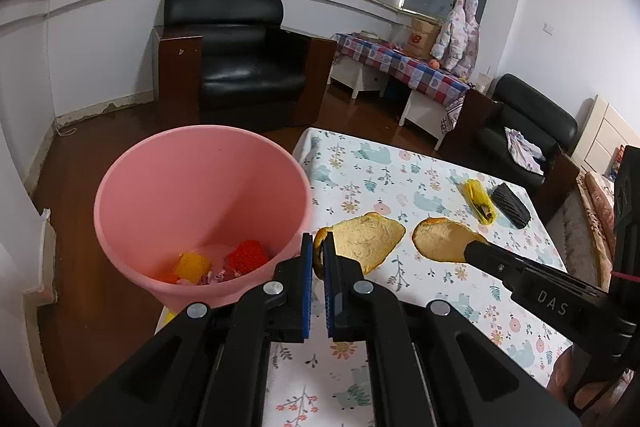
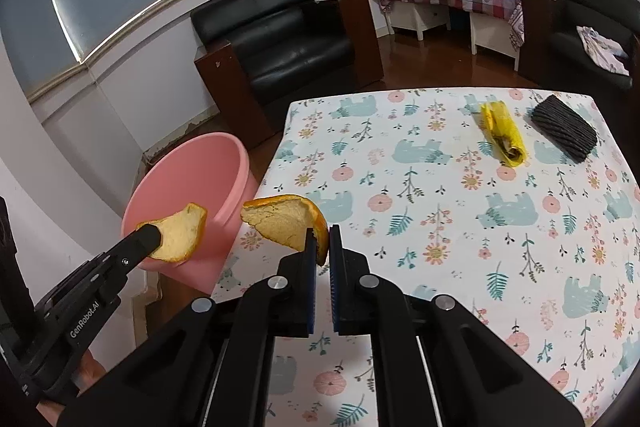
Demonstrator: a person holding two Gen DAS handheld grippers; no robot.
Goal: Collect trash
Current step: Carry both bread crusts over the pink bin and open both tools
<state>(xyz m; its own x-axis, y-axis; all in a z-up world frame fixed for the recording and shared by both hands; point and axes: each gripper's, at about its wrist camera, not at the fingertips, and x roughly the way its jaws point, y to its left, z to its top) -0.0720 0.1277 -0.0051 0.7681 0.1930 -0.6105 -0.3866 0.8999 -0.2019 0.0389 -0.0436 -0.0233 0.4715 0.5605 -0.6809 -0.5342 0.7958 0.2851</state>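
My left gripper (image 1: 318,247) is shut on an orange peel (image 1: 370,241) and holds it above the table's left edge, just right of the pink bin (image 1: 160,187). My right gripper (image 2: 322,237) is shut on a second orange peel (image 2: 280,223), held above the table near the bin (image 2: 224,163). In the right wrist view the left gripper's fingers (image 2: 148,239) and its peel (image 2: 182,231) hang over the bin's rim. The bin holds red and yellow scraps (image 1: 224,261).
On the floral tablecloth (image 2: 440,187) at the far right lie a rolled yellow bag (image 2: 504,137) and a black ribbed roll (image 2: 564,133). Black armchairs (image 1: 236,59) stand behind, with a checkered side table (image 1: 404,65).
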